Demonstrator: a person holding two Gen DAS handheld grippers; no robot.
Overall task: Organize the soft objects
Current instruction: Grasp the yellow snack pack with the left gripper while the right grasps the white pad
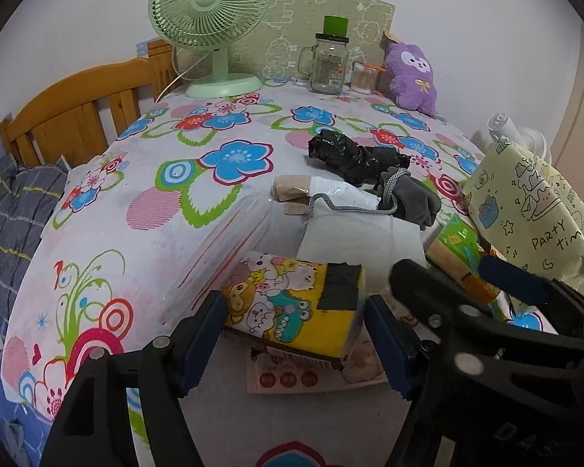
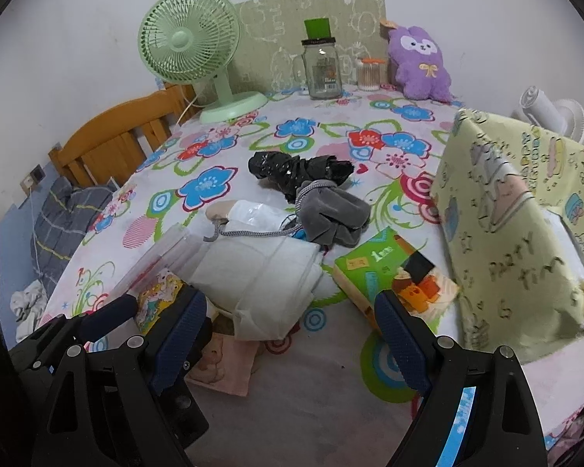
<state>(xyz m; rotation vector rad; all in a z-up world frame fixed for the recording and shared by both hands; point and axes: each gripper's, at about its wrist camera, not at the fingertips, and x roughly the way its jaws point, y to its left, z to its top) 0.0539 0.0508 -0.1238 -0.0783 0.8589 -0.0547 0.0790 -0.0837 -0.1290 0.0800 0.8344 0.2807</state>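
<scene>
On a flowered tablecloth lie several soft packs. A yellow cartoon tissue pack [image 1: 292,307] sits between the fingers of my open left gripper [image 1: 296,346], on top of a pink wipes pack [image 1: 311,377]. A white folded pack [image 2: 261,272], a grey drawstring pouch [image 2: 331,210], a black plastic bundle [image 2: 299,171] and a green tissue pack [image 2: 389,272] lie in the middle. My right gripper [image 2: 292,334] is open and empty, just before the white pack. A yellow-green "Party time" bag [image 2: 518,225] stands at the right.
At the back stand a green fan [image 2: 190,46], a glass jar [image 2: 323,70], a cotton swab jar [image 2: 370,74] and a purple plush toy [image 2: 420,62]. A wooden bed frame [image 2: 116,140] lies beyond the table's left edge. The right gripper shows in the left wrist view [image 1: 486,311].
</scene>
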